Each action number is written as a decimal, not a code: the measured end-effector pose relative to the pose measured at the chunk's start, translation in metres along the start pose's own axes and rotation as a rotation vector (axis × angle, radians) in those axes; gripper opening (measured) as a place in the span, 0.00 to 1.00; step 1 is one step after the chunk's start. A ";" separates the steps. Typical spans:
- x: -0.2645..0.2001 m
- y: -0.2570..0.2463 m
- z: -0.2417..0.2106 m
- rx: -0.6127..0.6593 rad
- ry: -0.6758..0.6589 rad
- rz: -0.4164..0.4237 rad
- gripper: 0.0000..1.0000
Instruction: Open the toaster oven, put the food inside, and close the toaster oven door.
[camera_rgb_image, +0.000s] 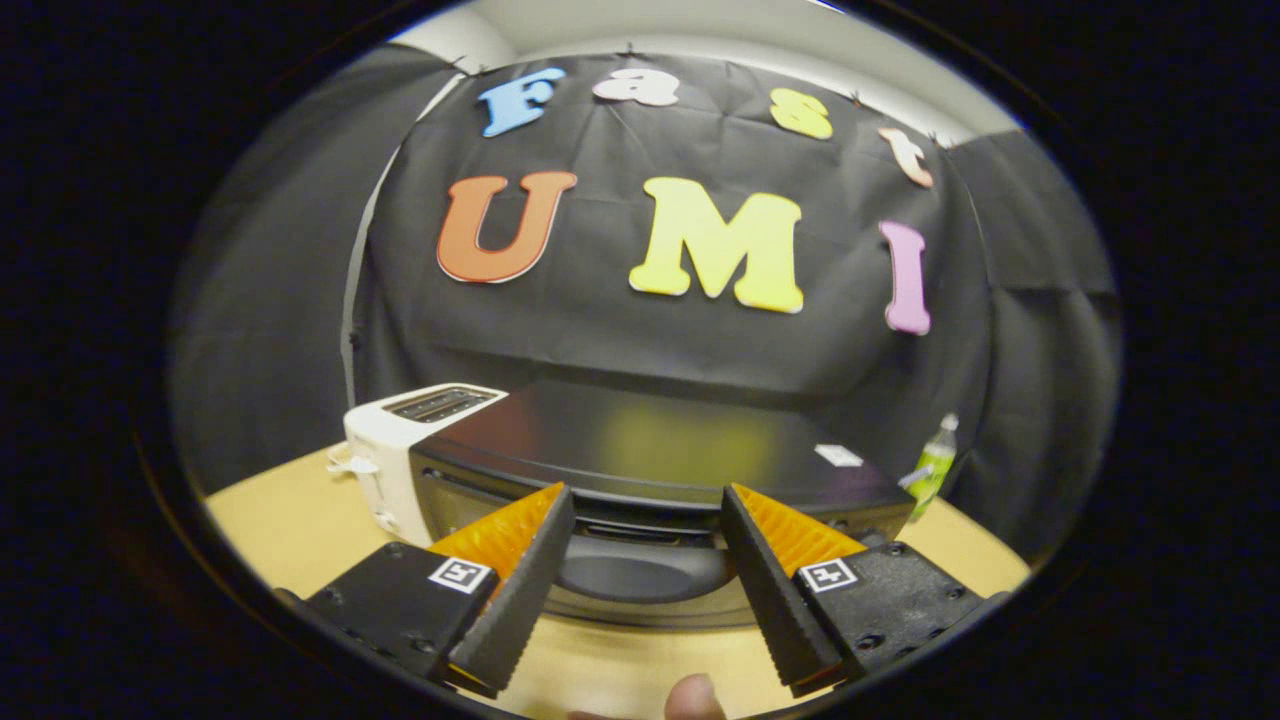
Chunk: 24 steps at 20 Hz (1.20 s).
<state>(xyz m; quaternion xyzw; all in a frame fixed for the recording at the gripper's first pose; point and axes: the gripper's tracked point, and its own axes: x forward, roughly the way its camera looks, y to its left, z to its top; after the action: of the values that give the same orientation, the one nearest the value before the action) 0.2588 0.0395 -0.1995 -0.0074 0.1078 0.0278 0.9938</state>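
— While the toaster oven sat on the worktop, where was it against the tongs?

— Right ahead of them, close up. Its dark glossy top spread out beyond the fingertips, and its front edge ran across just behind them. The door handle, a rounded dark bar on the oven's front, lay in the gap between the two fingers, lower than the tips.

— And were the tongs gripping it?

— No. They stood wide apart, holding nothing, one finger to each side of the handle, neither touching it as far as I could tell.

— Was the oven's door down?

— It looked closed, though the front was mostly hidden below the oven's top edge.

— What else stood near the oven?

— A white slot toaster was pressed up against the oven's left side. A small green bottle stood off the oven's right rear corner. A white tag lay on the oven's top, toward the right. A fingertip showed in front of the oven, below the tongs.
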 end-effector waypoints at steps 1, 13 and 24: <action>0.002 -0.001 0.002 0.016 -0.011 0.021 0.95; -0.084 0.000 -0.082 -0.082 0.159 0.049 0.94; -0.101 -0.003 -0.123 -0.062 0.356 0.077 0.96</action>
<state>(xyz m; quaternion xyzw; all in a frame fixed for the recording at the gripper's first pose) 0.1344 0.0281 -0.2976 -0.0388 0.2813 0.0674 0.9565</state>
